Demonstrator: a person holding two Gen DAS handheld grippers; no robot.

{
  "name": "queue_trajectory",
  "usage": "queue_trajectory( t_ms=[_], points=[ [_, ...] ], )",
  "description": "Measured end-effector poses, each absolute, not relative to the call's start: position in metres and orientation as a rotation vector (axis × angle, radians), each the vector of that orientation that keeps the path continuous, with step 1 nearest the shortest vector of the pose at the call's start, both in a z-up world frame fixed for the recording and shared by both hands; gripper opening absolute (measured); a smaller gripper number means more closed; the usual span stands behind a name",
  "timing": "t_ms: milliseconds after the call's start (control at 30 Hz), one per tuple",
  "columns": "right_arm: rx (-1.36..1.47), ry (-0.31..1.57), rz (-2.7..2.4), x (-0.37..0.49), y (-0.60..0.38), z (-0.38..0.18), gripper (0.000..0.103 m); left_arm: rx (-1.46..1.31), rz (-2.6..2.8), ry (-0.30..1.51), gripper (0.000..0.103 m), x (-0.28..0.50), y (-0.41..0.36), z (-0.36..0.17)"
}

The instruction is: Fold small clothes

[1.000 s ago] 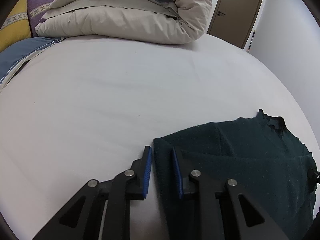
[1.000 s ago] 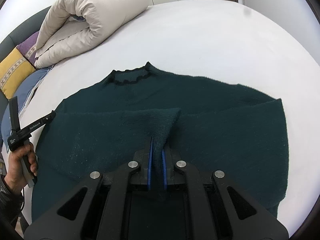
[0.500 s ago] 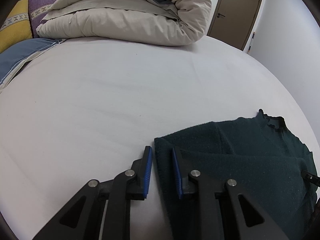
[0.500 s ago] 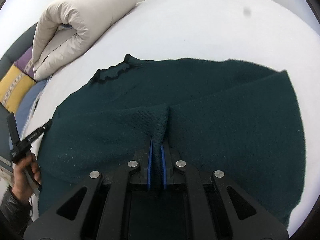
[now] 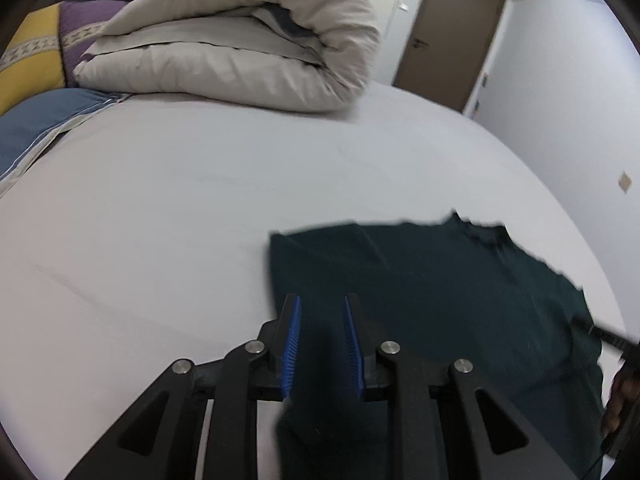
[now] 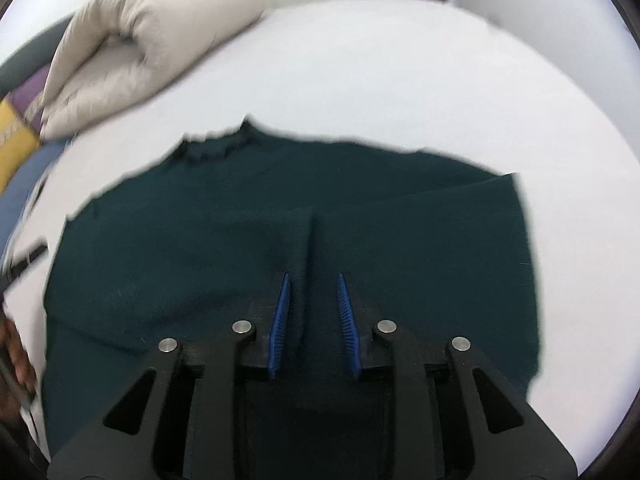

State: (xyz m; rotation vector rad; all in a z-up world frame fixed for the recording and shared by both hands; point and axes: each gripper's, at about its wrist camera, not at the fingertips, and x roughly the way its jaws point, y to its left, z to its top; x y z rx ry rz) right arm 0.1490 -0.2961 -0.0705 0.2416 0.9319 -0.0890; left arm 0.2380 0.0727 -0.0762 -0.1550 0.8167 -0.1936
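The dark green sweater [image 6: 280, 240] lies flat on the white bed [image 5: 160, 220], its collar toward the rolled duvet [image 5: 240, 52]. A sleeve seems already folded across the body. The right gripper [image 6: 312, 320] is spread, fabric loose between its jaws – I judge it is letting go. The left gripper [image 5: 322, 344], also spread, straddles the sweater's side edge. Next it should pinch that edge and carry it over

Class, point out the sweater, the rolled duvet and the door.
sweater [image 6: 400, 216]: right wrist view, on its body.
duvet [image 5: 240, 56]: left wrist view, on the roll's side.
door [image 5: 448, 32]: left wrist view, on its panel.
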Motion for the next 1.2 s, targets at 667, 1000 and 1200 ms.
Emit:
queue_trajectory(
  t_ms=[667, 1000, 1200],
  points=[
    [0.353, 0.999, 0.059, 0.103, -0.303, -0.086, 0.040, -0.140, -0.190, 0.908, 0.040, 0.229, 0.084, -0.104],
    [0.493, 0.832, 0.120, -0.051, -0.319, -0.016, 0.045, -0.364, -0.286, 0.929, 0.050, 0.106, 0.144, -0.081],
    [0.555, 0.854, 0.119, -0.152, -0.323, -0.032, 0.053, -0.441, -0.408, 1.077, 0.050, 0.021, 0.149, -0.111]
  ],
)
